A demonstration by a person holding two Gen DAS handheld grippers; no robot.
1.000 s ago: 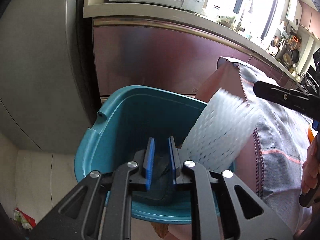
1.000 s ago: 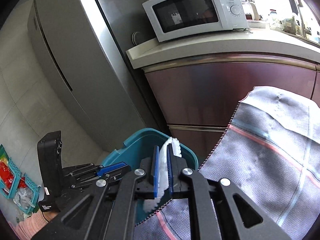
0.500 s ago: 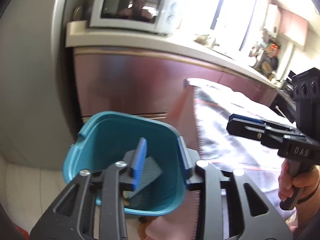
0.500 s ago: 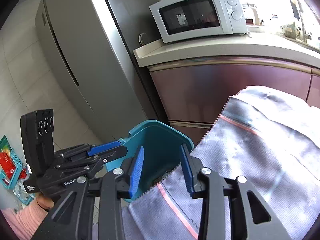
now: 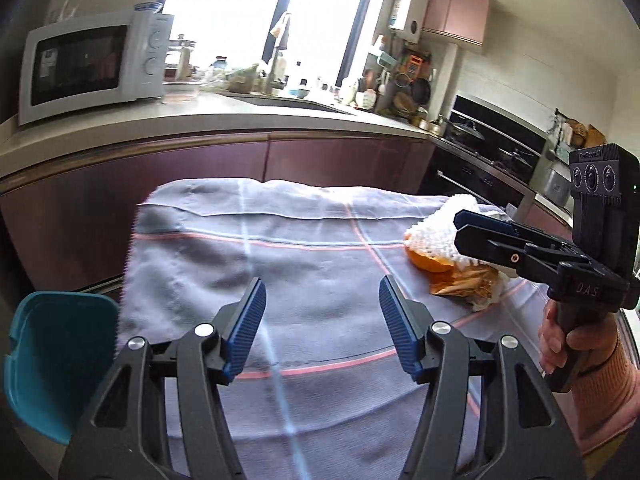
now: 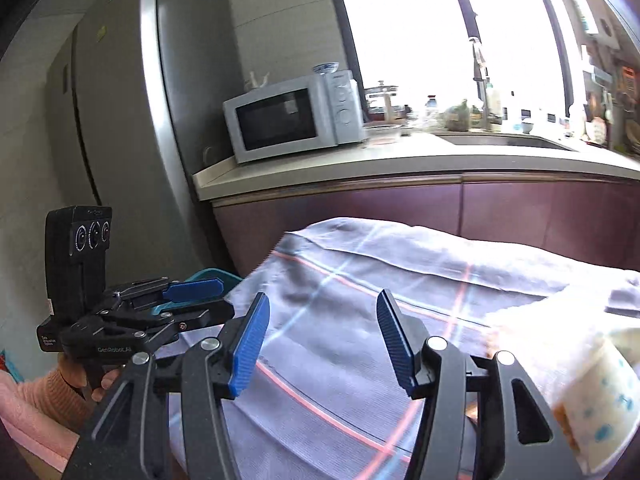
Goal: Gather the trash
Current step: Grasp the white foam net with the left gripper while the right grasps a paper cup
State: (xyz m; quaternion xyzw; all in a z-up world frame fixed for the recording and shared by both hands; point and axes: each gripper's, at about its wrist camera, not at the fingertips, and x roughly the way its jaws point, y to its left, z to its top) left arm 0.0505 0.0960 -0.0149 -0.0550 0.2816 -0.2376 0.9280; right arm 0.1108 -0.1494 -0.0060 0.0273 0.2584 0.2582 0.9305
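Note:
My left gripper [image 5: 322,320] is open and empty above the grey checked tablecloth [image 5: 280,264]. My right gripper [image 6: 322,340] is open and empty too; in the left wrist view [image 5: 464,224] it hovers over a trash pile at the table's right: a white foam net [image 5: 432,236], an orange peel [image 5: 428,262] and a crumpled brown wrapper [image 5: 468,286]. A pale printed wrapper [image 6: 596,404] shows at the right of the right wrist view. The teal trash bin [image 5: 52,360] stands beside the table's left edge; its rim shows behind the left gripper in the right wrist view [image 6: 208,274].
A counter [image 5: 200,120] with dark red cabinet fronts runs behind the table, with a white microwave [image 5: 92,64] on it. A steel fridge [image 6: 132,120] stands at the left. A stove and oven [image 5: 488,160] are at the far right.
The right gripper opened and the white foam net it held is gone from its jaws. The left gripper let go of a dark object at the bin. Both swung from the bin toward the table.

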